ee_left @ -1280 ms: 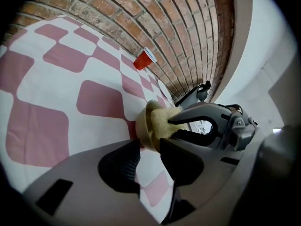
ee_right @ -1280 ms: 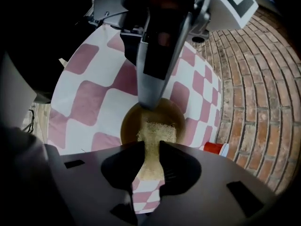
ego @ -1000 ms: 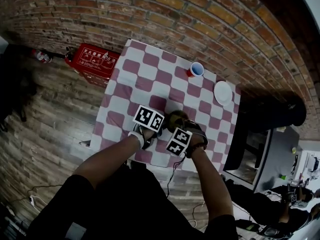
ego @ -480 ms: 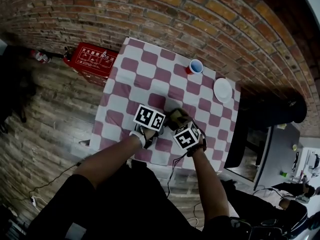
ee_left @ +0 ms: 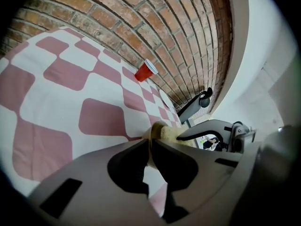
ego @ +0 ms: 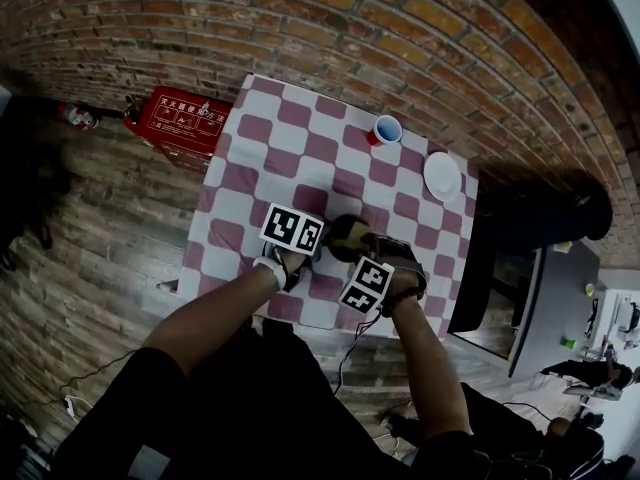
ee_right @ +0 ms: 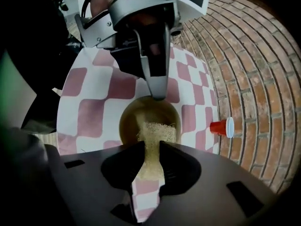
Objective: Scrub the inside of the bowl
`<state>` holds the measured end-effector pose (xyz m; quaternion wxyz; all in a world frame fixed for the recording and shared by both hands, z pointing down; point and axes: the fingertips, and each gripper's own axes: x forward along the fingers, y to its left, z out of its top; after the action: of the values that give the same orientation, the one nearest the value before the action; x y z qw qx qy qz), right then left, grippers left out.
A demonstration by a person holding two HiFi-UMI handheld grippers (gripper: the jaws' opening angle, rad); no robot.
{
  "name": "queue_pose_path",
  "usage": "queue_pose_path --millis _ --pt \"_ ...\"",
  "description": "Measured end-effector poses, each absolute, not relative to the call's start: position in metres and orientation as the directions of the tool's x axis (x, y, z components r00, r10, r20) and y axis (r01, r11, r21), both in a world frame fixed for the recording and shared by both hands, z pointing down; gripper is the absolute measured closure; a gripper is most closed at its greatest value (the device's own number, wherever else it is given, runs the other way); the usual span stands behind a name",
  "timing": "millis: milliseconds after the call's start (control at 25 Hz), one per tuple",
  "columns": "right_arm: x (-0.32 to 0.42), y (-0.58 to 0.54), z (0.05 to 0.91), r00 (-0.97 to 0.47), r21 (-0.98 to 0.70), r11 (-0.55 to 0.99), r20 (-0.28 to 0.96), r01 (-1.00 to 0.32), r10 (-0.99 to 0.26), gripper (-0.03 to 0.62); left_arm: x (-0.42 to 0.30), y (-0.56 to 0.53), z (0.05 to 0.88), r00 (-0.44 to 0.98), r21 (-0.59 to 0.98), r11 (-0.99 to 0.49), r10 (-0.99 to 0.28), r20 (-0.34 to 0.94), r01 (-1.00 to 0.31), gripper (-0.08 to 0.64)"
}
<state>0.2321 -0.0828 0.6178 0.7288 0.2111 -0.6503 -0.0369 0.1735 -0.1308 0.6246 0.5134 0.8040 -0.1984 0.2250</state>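
Bowl: small, round, olive-brown; it sits on the checked table near the person's edge, between the 2 grippers.
Bowl handling: probably stiff and fairly light, with a smooth wall that may slip. It could skate on the cloth under scrubbing, so it needs pinning.
Where to hold: the thin rim on the left side, 1 jaw inside and 1 outside, leaving the hollow free.
Left gripper: jaws closing on that rim, with the rim's edge between them and the pads seemingly on it.
Right gripper: clamped on a tan scrub pad, whose free end lies inside the bowl.
Scrub pad handling: looks soft, coarse-meshed and springy; it should bend to the curve, so it calls for downward pressure rather than a tighter grip.
Head view only: the whole table, a red cup and a white plate well apart at the far side, and a red box on the floor. The marker cubes cover much of the bowl.
Right gripper view only: the bowl's inside, the pad in it, and the left gripper's tips at the far rim.
Left gripper view only: the rim edge-on between the jaws; the bowl's inside does not show.
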Motion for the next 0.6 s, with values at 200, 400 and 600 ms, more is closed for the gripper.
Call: queue_pose_path --millis 200,400,600 --pt "0.214 -0.084 0.623 0.071 0.306 0.900 0.951 -0.311 -0.299 0.482 0.168 -0.138 0.613 0.826 0.739 -0.395 -0.110 0.552 -0.546 0.522" --pt "0.203 -0.104 0.618 0.002 0.296 0.854 0.945 -0.428 -0.327 0.482 0.166 -0.126 0.607 0.815 0.711 -0.438 -0.093 0.573 -0.550 0.518" --pt "0.208 -0.117 0.605 0.010 0.342 0.838 0.928 -0.425 -0.373 0.482 0.177 -0.105 0.613 0.830 0.752 -0.414 -0.017 0.557 -0.513 0.405"
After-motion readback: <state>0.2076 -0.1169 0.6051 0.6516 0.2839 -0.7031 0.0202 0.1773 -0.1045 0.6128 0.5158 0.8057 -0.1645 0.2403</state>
